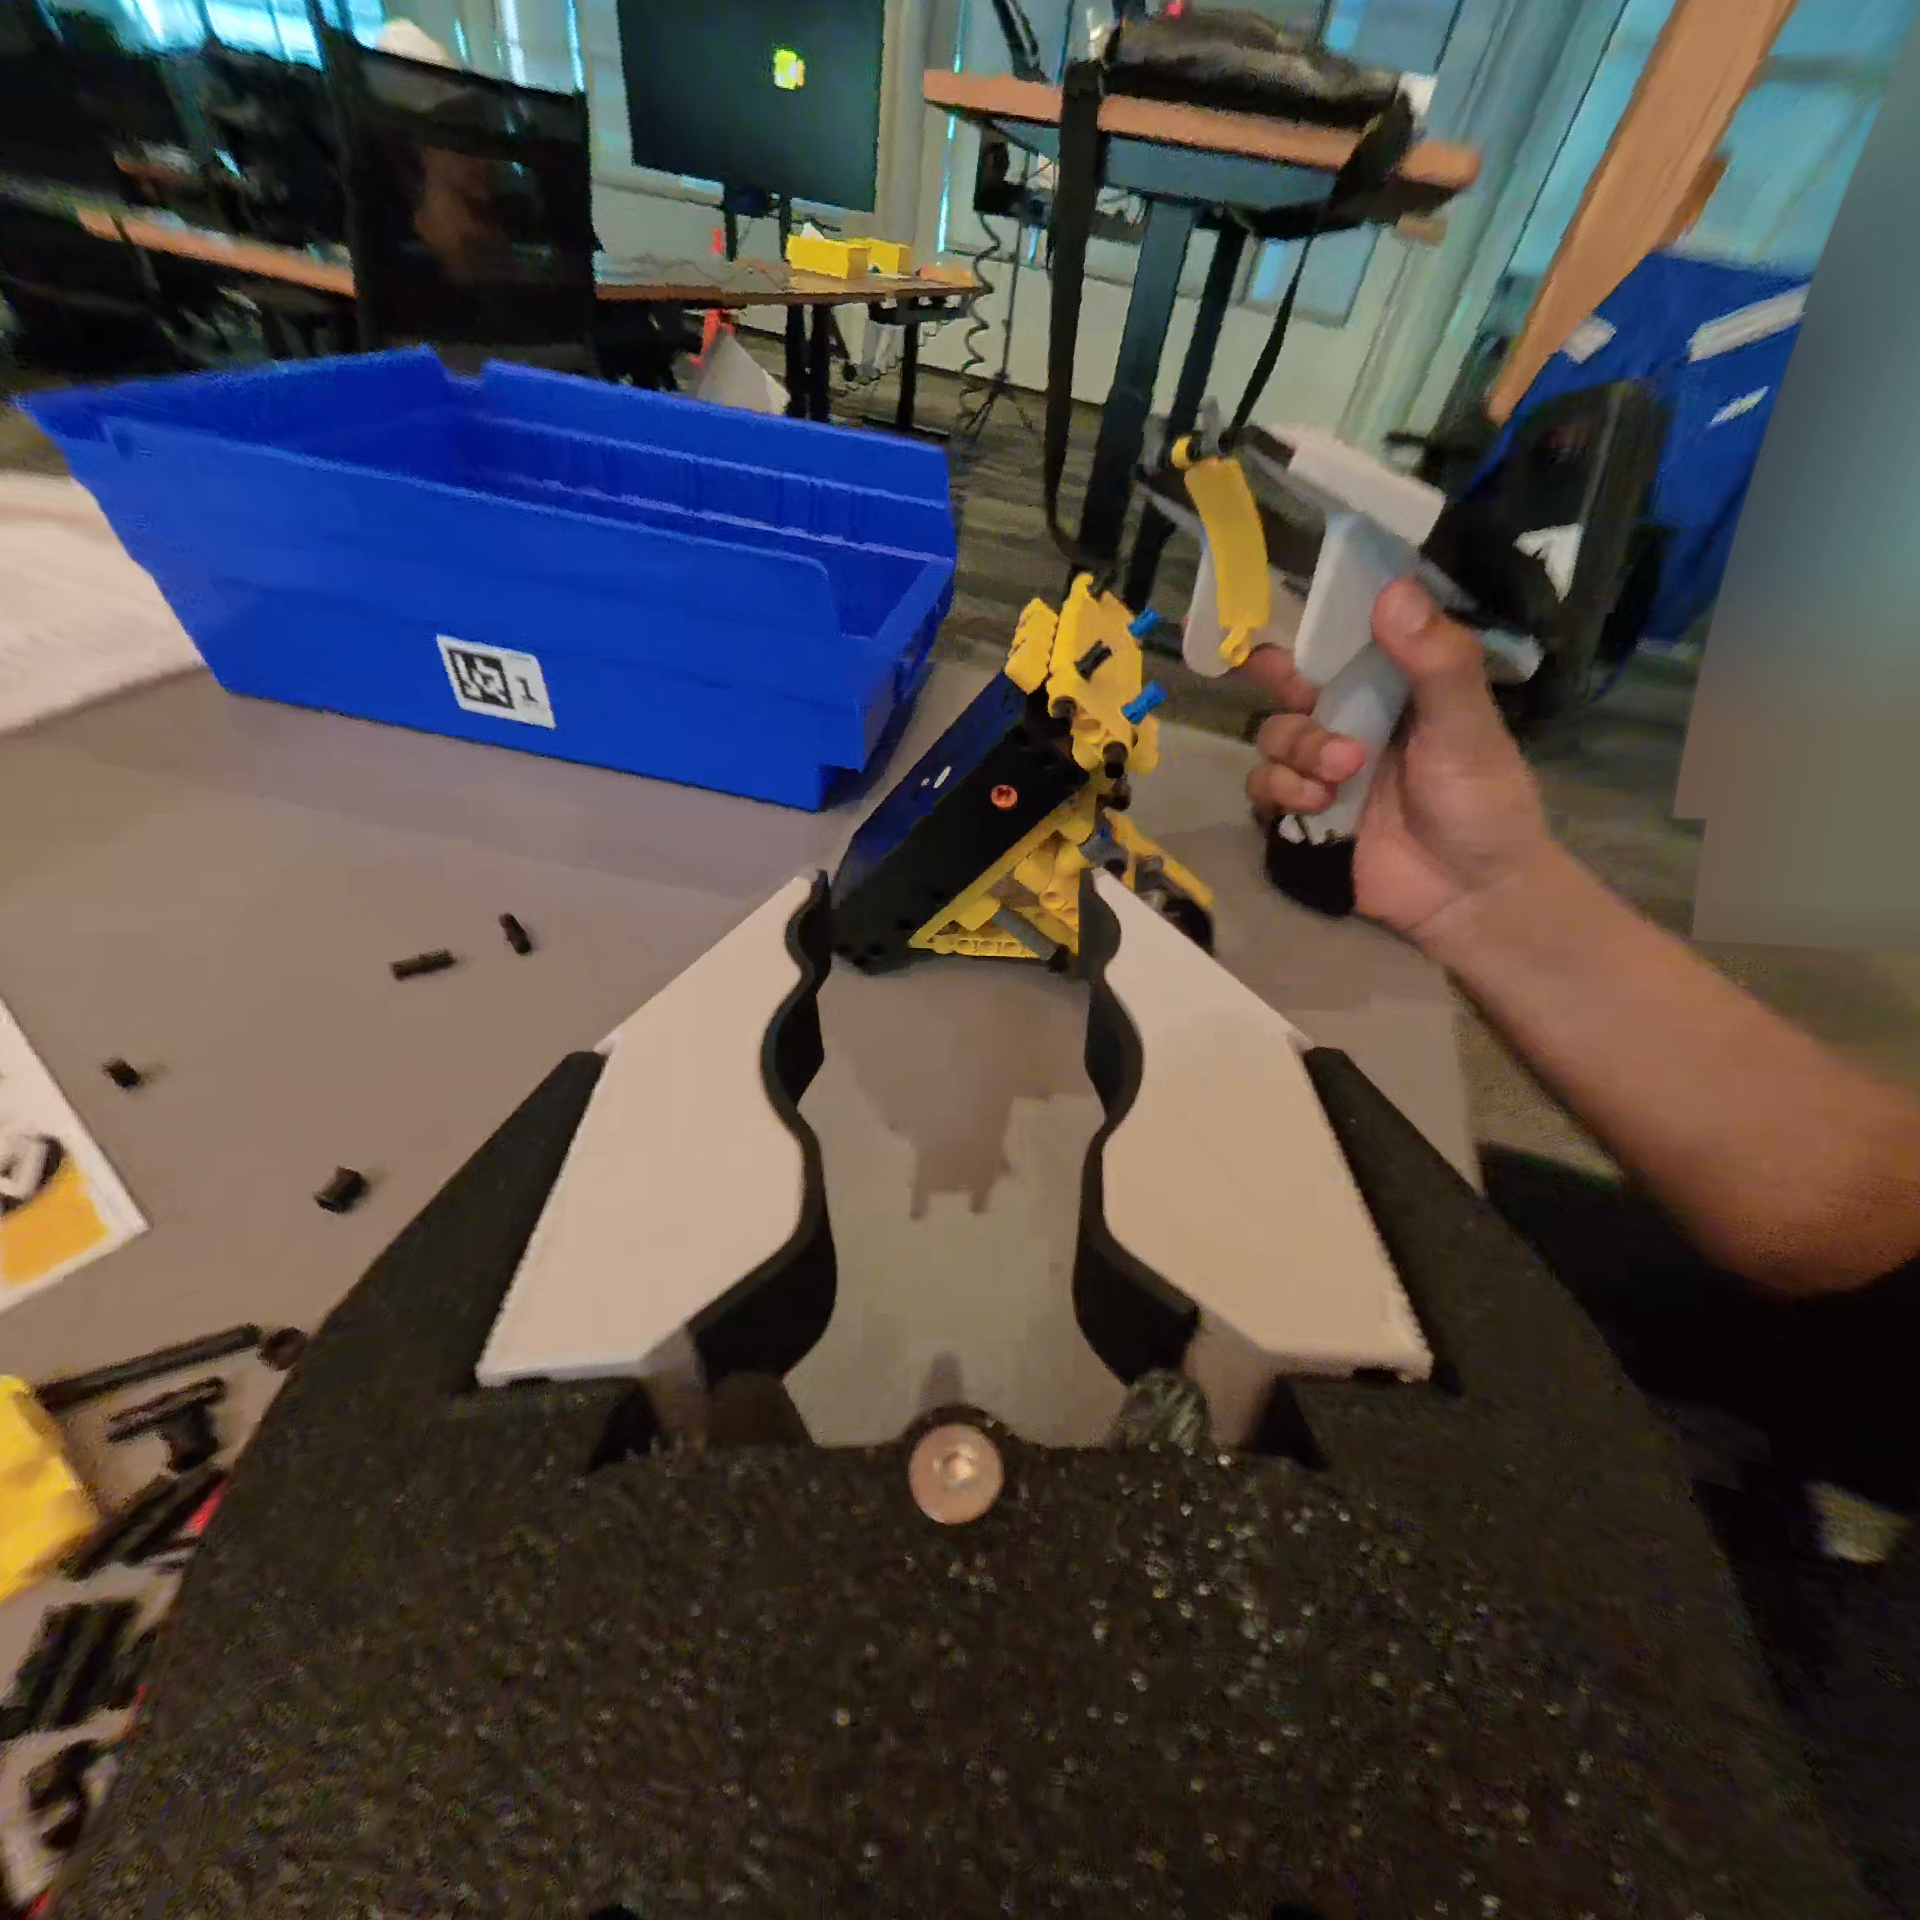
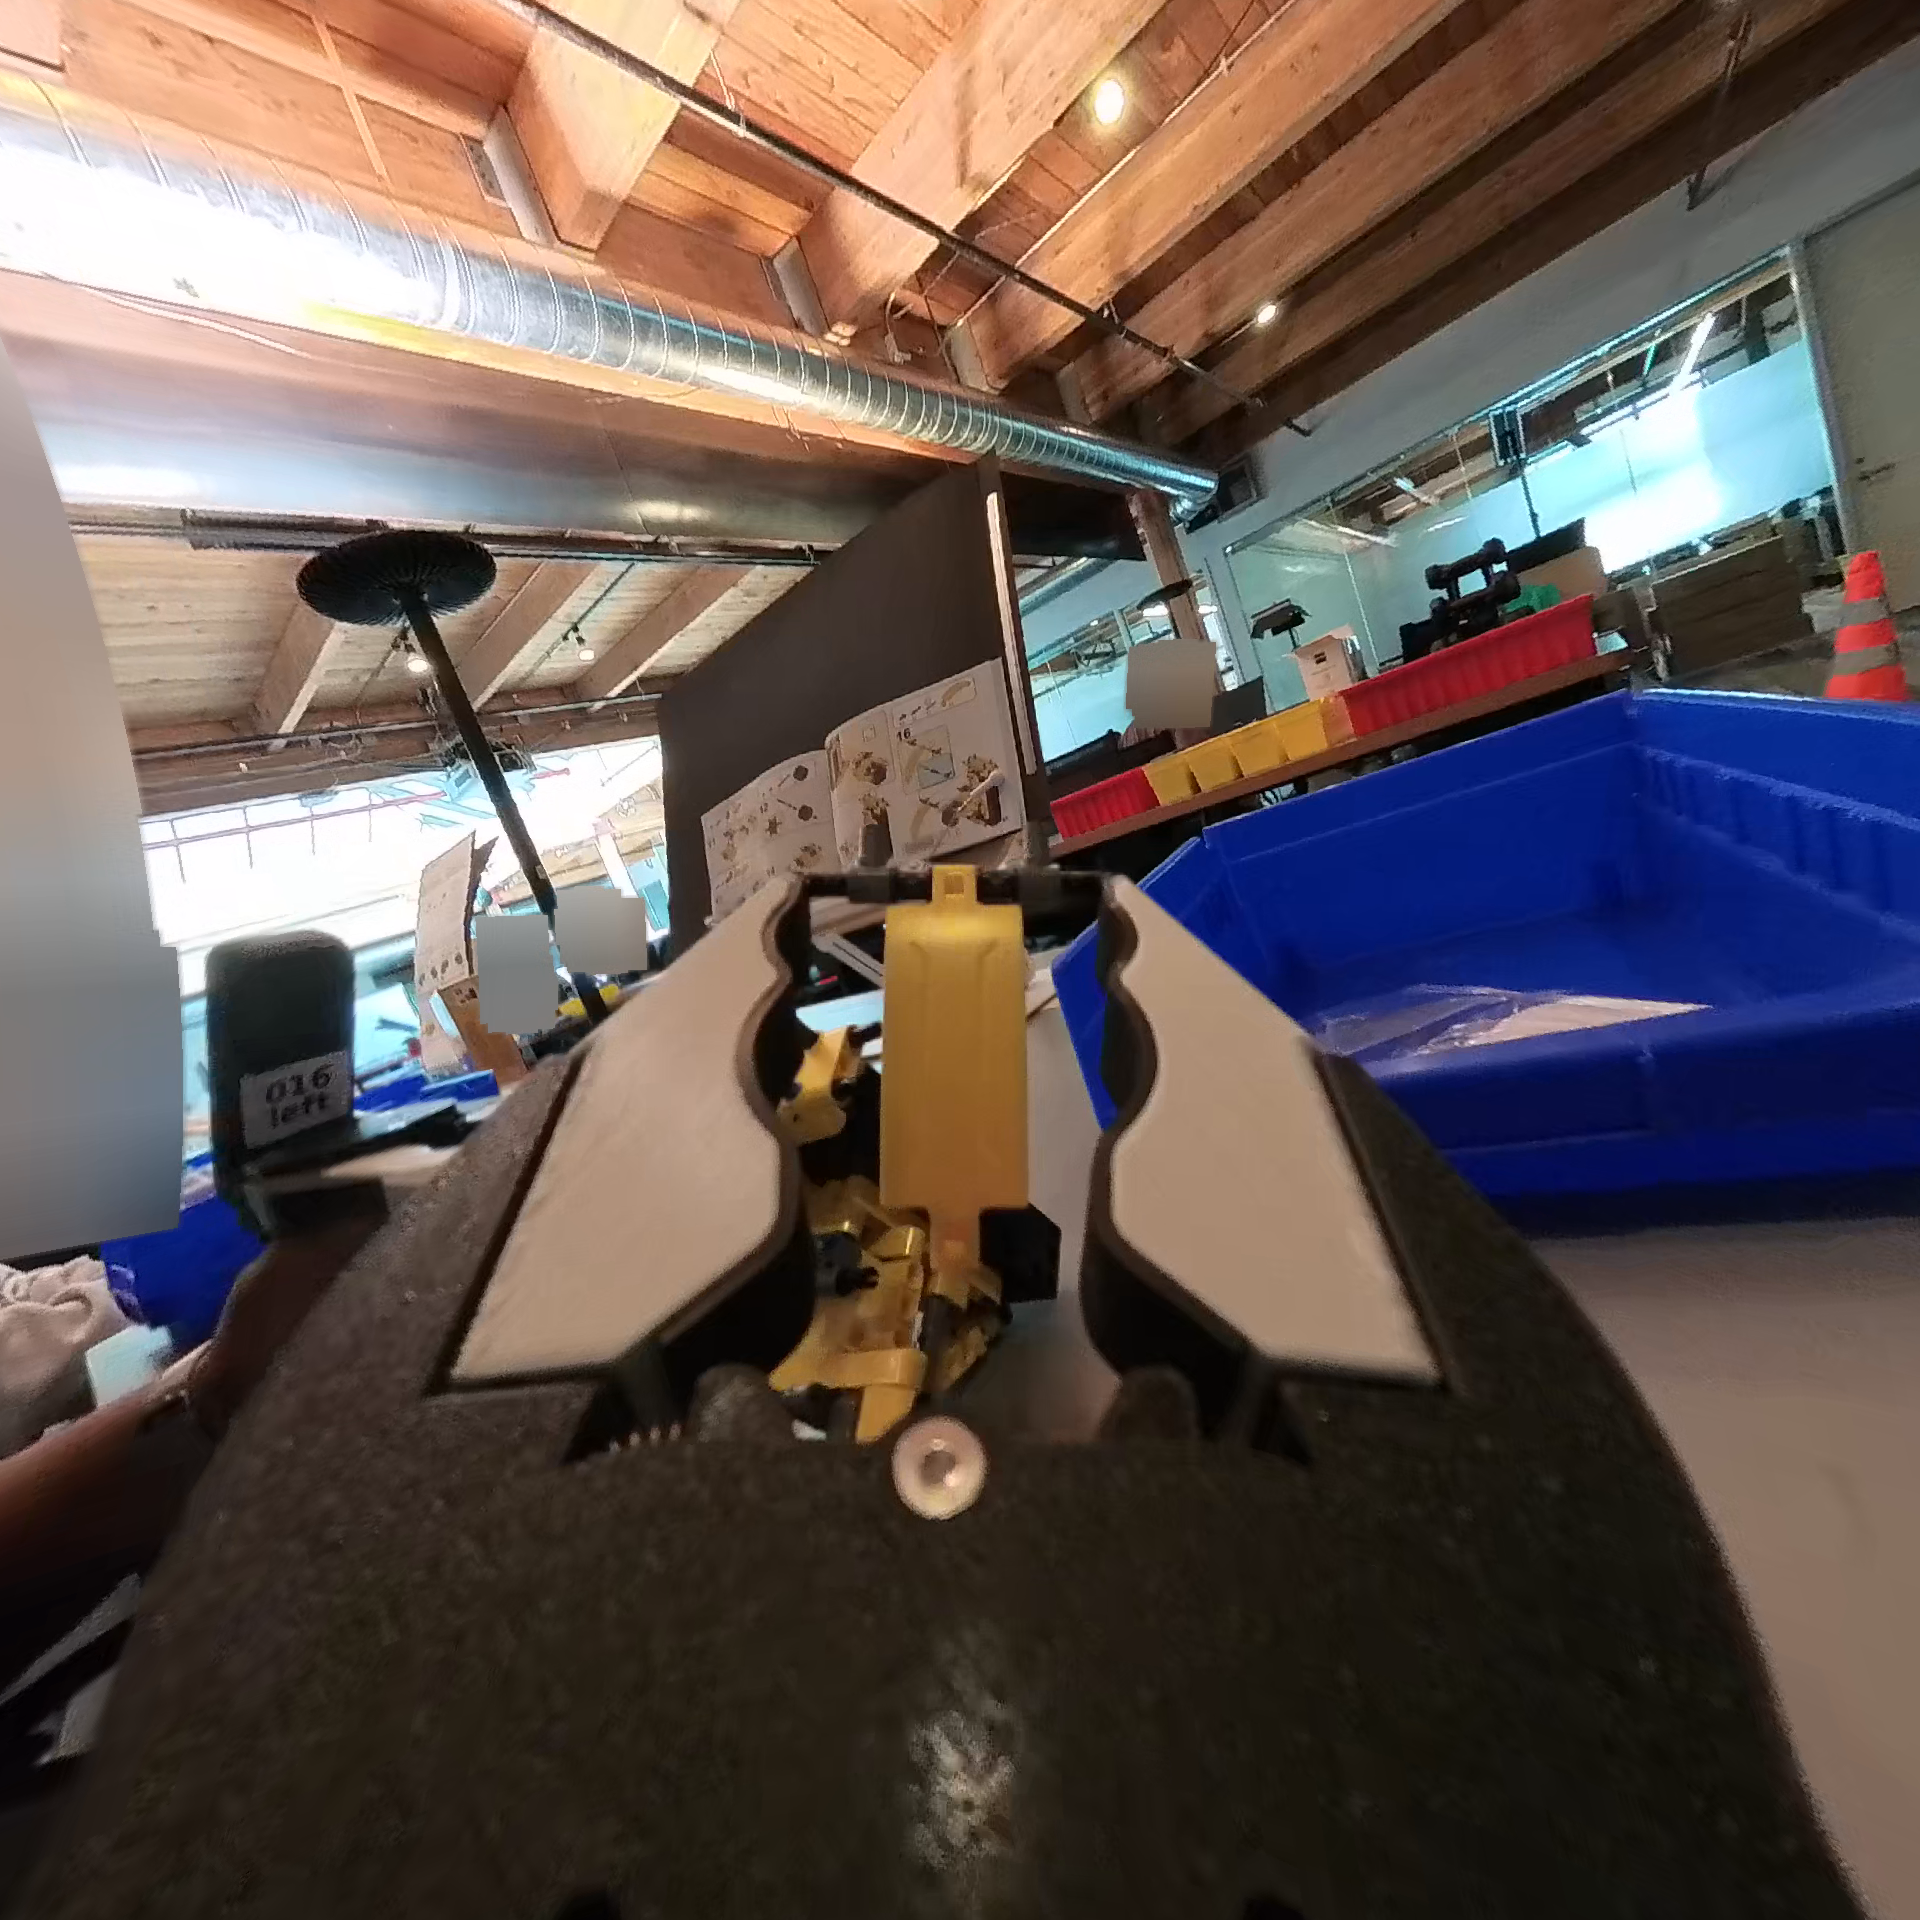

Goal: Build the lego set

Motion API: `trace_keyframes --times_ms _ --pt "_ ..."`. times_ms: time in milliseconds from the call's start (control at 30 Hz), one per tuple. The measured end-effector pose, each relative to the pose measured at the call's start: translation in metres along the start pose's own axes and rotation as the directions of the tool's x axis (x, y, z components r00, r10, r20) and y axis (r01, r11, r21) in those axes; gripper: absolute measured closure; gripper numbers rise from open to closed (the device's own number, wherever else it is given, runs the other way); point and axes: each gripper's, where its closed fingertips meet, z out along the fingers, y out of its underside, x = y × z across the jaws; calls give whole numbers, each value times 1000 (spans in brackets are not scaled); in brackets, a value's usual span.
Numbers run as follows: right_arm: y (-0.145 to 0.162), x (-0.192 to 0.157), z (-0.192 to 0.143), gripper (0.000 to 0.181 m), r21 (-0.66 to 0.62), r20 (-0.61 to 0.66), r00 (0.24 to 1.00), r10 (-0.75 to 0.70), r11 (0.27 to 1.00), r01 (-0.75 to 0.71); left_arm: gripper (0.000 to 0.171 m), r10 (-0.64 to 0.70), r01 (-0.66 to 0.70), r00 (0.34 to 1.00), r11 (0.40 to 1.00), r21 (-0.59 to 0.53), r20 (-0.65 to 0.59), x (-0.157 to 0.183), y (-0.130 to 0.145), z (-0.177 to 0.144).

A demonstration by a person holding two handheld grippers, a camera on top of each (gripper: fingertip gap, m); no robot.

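Left wrist view: the left gripper sits low over the grey table, its jaws clamped on the base of a yellow and black brick model. The model leans, its long axis running up and away to the right, with blue pins at its top. Just beyond that top, to the right, a hand holds the right gripper, which carries a curved yellow panel above the model; panel and model are near but apart. A blue bin stands far left. Small black pins lie loose on the table to the left, and a printed sheet lies at the left edge.

Right wrist view: the right gripper points slightly upward. The yellow panel stands lengthwise along the fingers, in the gap; the fingers sit wide of its body, so whether the tips pinch its far end cannot be told. The model lies directly below and nearer the camera. The blue bin is to the right, and an open instruction booklet stands behind.
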Motion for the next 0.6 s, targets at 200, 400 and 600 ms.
trace_keyframes --times_ms 200,400,600 --pt "-11 3 -8 127 72 17 998 59 996 -60 124 125 -125 992 991 -43 3 17 8 14" --pt "-10 1 -8 127 67 12 999 41 997 -42 124 190 -188 982 971 -151 4 22 20 35" --pt "-12 3 -9 127 81 13 998 59 995 -59 124 243 -234 970 943 -236 12 -1 25 51"
